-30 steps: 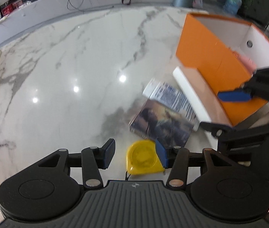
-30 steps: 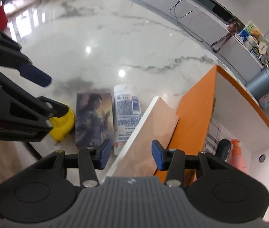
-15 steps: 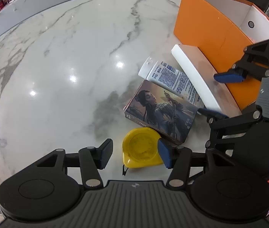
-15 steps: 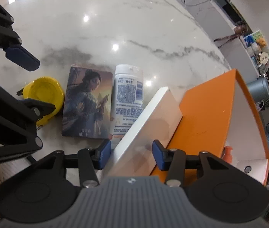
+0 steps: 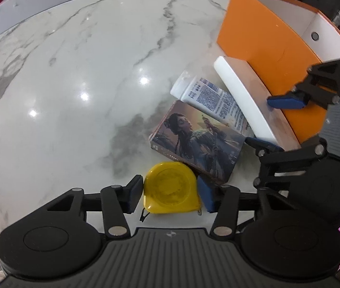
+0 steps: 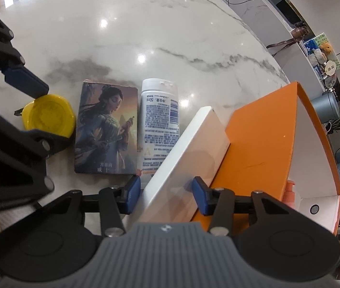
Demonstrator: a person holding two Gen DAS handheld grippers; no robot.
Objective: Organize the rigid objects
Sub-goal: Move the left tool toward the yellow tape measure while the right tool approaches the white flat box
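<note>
Left gripper [image 5: 170,193]: jaws spread, flanking yellow tape measure [image 5: 171,187] on marble table [image 5: 74,84]. Right gripper [image 6: 164,193]: jaws spread, astride white box [image 6: 182,158] leaning on orange bin [image 6: 261,139]. Book [image 6: 107,129], bottle [image 6: 159,122] between.

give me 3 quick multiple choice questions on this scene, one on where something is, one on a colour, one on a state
1. Where does the white box lie?
A. inside the bin
B. leaning on the bin's outer wall
C. on the book

2. What colour is the tape measure?
A. yellow
B. red
C. green

3. How does the left gripper stand?
A. jaws apart on either side of the tape measure
B. shut on the book
C. holding the tube

Key: 1 B, the box rests against the orange bin; 2 A, its case is plainly yellow; 3 A, a blue pad sits on each side of it, while book and tube lie untouched.
</note>
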